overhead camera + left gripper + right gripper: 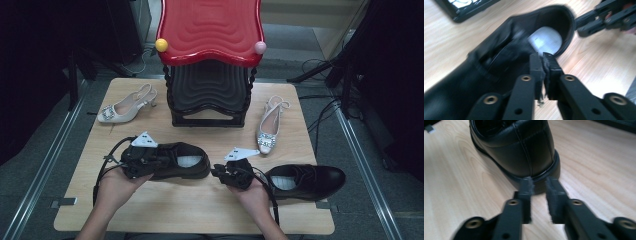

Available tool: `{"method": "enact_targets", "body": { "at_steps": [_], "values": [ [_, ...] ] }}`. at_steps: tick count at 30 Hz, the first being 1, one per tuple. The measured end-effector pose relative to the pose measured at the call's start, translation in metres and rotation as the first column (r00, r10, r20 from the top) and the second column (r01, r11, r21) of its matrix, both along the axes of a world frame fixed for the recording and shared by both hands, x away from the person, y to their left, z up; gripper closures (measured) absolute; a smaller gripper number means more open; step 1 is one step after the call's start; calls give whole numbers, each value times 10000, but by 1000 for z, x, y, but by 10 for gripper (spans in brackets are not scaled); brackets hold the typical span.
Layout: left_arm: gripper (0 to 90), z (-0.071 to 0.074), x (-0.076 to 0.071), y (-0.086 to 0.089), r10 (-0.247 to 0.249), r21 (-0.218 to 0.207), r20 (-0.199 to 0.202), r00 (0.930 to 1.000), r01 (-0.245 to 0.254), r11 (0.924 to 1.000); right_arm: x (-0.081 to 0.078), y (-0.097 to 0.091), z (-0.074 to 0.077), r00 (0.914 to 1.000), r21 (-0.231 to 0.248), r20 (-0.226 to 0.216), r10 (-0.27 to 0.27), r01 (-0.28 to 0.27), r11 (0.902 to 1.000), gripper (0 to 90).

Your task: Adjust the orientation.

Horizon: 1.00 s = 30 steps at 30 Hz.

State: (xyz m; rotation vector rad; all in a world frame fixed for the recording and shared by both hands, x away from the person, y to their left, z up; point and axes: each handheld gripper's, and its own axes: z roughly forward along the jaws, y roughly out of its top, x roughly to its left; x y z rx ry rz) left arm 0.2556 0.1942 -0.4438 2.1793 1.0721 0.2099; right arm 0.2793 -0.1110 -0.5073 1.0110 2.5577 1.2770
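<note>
Two black leather shoes lie on the wooden table point(165, 207). The left one point(187, 161) has its heel to the right. My left gripper point(162, 161) rests over its laced front, and in the left gripper view its pads point(543, 60) are pressed together, shut, above the shoe point(499, 57), with nothing visible between them. My right gripper point(216, 171) points left at this shoe's heel point(529, 152). Its fingertips point(539, 183) stand a narrow gap apart, open, just short of the heel. The other black shoe point(312, 180) lies to the right of the right hand.
A red stool point(210, 27) stacked on a black one point(210, 92) stands at the back centre, with a yellow ball point(161, 45) and a pink ball point(260, 47) at its corners. One pale heeled shoe point(125, 107) lies back left, another point(270, 127) back right.
</note>
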Motion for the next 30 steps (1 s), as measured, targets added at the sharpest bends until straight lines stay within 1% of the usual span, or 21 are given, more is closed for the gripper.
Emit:
{"method": "enact_targets", "body": {
  "at_steps": [1,3,4,5,7,8,10,11,12,13,14,15,16,17,18,19,20,21,24,28,30],
  "values": [
    [900,-7,-2,8,145,35,-202,9997,-145,9999,1,2,3,9997,43,216,-77,76,10000,882],
    [900,-10,-3,11,200,46,-187,9996,-199,9998,3,3,4,9997,113,217,-105,102,9999,899],
    [900,-13,-4,14,119,58,-127,9998,-118,9999,5,4,5,9995,117,274,-185,182,9998,900],
    [900,-17,-7,19,-16,159,292,9996,11,9999,10,6,5,9992,260,262,-289,282,9993,900],
    [900,-21,-8,21,19,174,313,9995,-25,9998,13,7,5,9994,276,217,-265,259,9993,900],
    [900,-25,-8,24,178,76,135,9998,-179,9998,15,8,5,9996,217,221,-195,190,9996,900],
    [900,-31,-8,29,332,81,64,9994,-332,9994,21,12,7,9991,124,327,-281,277,9995,900],
    [900,-35,-7,33,612,65,-110,9981,-611,9981,22,13,7,9985,126,415,-364,360,9993,900],
    [899,-35,-7,33,612,65,-110,9981,-611,9981,22,13,7,9985,126,415,-364,360,9993,900],
    [898,-36,-7,35,764,7,-97,9970,-764,9971,28,15,6,9985,44,348,-419,417,9991,900],
    [896,-36,-7,35,764,7,-97,9970,-764,9971,30,16,6,9986,49,317,-426,424,9991,900],
    [889,-38,-6,36,806,93,-142,9966,-805,9967,33,17,5,9986,49,267,-464,463,9989,900],
    [881,-42,-5,35,902,210,23,9959,-902,9957,35,18,5,9985,104,267,-471,469,9988,900],
    [881,-45,-4,34,813,525,12,9967,-812,9953,37,20,4,9984,119,277,-502,498,9987,900],
    [885,-45,-4,34,813,525,12,9967,-812,9953,37,20,4,9984,119,277,-502,498,9987,900],
    [885,-47,-3,33,698,710,37,9976,-699,9950,38,20,2,9984,49,331,-452,450,9990,900],
    [892,-49,-2,33,768,691,147,9969,-777,9946,38,21,1,9984,-20,356,-433,434,9991,900],
    [892,-49,-1,34,811,554,14,9967,-810,9952,37,21,0,9984,-89,319,-466,469,9989,900],
    [893,-52,0,37,870,139,-49,9962,-869,9961,36,22,1,9983,-109,314,-488,492,9987,900],
    [893,-53,0,37,881,158,-12,9961,-881,9960,33,21,1,9989,-83,128,-447,448,9990,900],
    [893,-54,1,38,864,20,-64,9962,-864,9963,32,20,1,9990,-68,95,-437,437,9990,900]
  ]
}}
